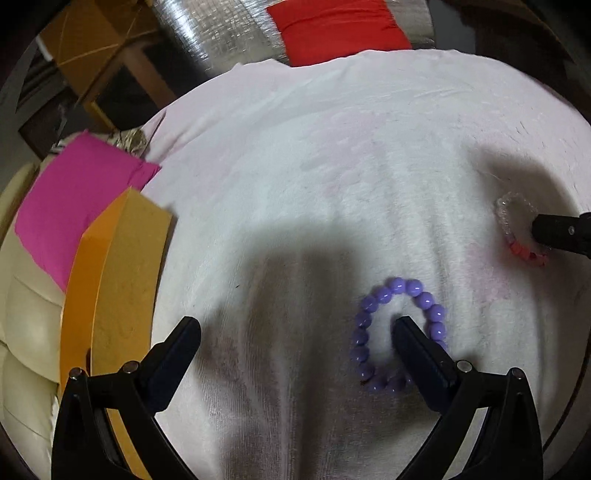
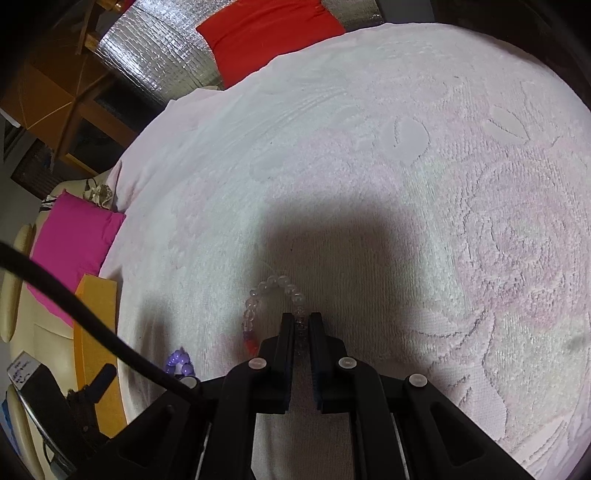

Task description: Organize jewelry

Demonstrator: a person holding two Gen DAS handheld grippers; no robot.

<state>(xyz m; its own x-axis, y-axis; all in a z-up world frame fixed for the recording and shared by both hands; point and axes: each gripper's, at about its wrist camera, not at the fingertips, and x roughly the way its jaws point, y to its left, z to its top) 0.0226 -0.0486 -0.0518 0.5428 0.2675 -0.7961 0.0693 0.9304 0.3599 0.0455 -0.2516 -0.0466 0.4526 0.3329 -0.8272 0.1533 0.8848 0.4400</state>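
A purple bead bracelet (image 1: 397,286) lies on the white towel (image 1: 332,147). My left gripper (image 1: 295,325) is open and wide, and its right fingertip (image 1: 404,326) stands inside the purple loop; the left fingertip is over bare towel. To the right lies a clear bead bracelet (image 1: 504,212) with a few red beads. In the right wrist view my right gripper (image 2: 302,321) is shut on one side of that clear bracelet (image 2: 273,282), whose loop curves out ahead of the tips. The purple bracelet (image 2: 179,362) shows at lower left there.
An orange cardboard box (image 1: 122,280) stands at the towel's left edge, with pink cloth (image 1: 74,199) behind it. Red cloth (image 1: 332,29) and silver foil (image 1: 221,33) lie past the far edge. A black cable (image 2: 74,302) crosses the right wrist view.
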